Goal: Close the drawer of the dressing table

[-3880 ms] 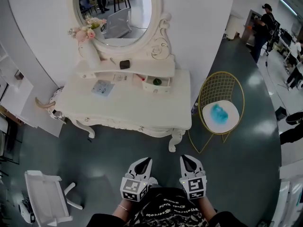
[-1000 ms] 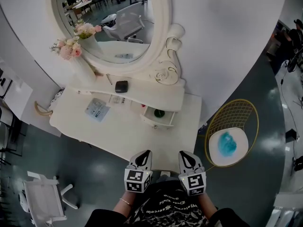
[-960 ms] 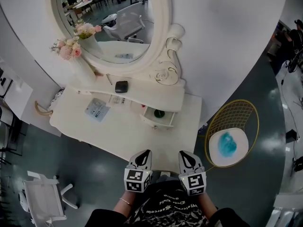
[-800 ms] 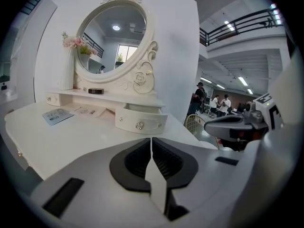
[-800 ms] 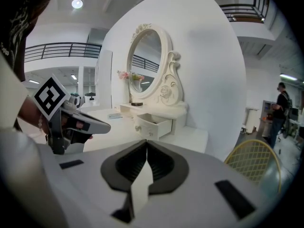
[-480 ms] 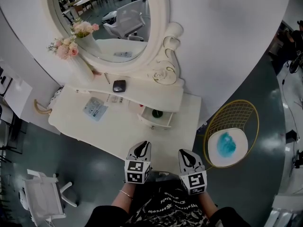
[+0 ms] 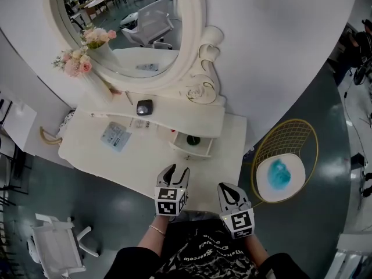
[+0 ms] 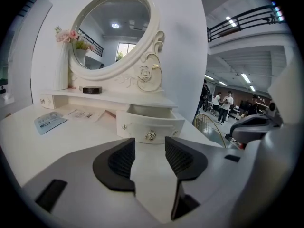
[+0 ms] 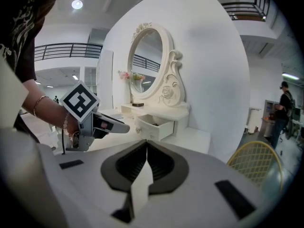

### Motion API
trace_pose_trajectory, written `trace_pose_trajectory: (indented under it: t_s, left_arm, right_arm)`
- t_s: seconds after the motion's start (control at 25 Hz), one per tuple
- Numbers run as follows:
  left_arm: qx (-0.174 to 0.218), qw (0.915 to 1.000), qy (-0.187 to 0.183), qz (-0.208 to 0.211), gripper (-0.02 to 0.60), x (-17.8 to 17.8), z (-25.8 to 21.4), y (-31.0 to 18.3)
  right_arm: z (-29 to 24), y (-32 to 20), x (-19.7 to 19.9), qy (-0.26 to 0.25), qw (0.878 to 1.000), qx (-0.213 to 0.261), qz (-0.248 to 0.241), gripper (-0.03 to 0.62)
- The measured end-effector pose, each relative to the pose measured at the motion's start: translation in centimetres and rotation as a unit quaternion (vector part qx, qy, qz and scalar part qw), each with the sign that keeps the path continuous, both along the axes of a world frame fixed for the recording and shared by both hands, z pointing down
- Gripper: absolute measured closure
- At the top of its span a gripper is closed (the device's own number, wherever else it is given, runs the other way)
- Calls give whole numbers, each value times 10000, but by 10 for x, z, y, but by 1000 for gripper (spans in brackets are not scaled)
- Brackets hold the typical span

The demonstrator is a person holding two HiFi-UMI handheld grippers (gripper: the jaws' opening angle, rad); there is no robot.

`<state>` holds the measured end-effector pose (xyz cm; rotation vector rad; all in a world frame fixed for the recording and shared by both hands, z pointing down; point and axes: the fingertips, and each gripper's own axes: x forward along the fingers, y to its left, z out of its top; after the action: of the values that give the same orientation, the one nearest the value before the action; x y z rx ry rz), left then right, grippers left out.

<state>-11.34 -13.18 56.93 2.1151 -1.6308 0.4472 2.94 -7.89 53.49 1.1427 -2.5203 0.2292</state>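
The white dressing table (image 7: 145, 161) stands against the curved wall, and its small drawer (image 7: 192, 145) under the right end of the shelf is pulled out. A dark green thing lies inside the drawer. In the left gripper view the drawer front (image 8: 150, 127) and its metal knob (image 8: 151, 135) lie straight ahead, a short way off. My left gripper (image 7: 176, 171) (image 8: 150, 145) hangs over the table's front edge. Its jaws have just been opening and stand open with nothing between them. My right gripper (image 7: 228, 189) (image 9: 146, 144) is shut and empty, further back beside the table's right corner.
An oval mirror (image 7: 128, 28), a vase of pink flowers (image 7: 87, 63) and a small black object (image 7: 143, 107) are on the shelf. A packet (image 7: 114, 135) lies on the tabletop. A gold wire chair (image 7: 282, 164) stands at the right and a white chair (image 7: 55, 246) at the lower left.
My left gripper has moved forward over the table edge toward the drawer, and its jaws have gone from shut to open. The right gripper has stayed put.
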Motion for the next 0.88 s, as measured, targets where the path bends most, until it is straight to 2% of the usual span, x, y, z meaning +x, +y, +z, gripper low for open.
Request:
trace_pose_trajectory:
  t_s: [0.32,0.88]
  left_arm:
    - [-60,9997,-80,226,388,9,9,-19]
    - [-271,9991,-148,284,388,15,19,-39]
  right_arm:
    - [-2,-3,-3,24,9999,48,134,580]
    - [-2,-10,13,80,9985,26,538,580]
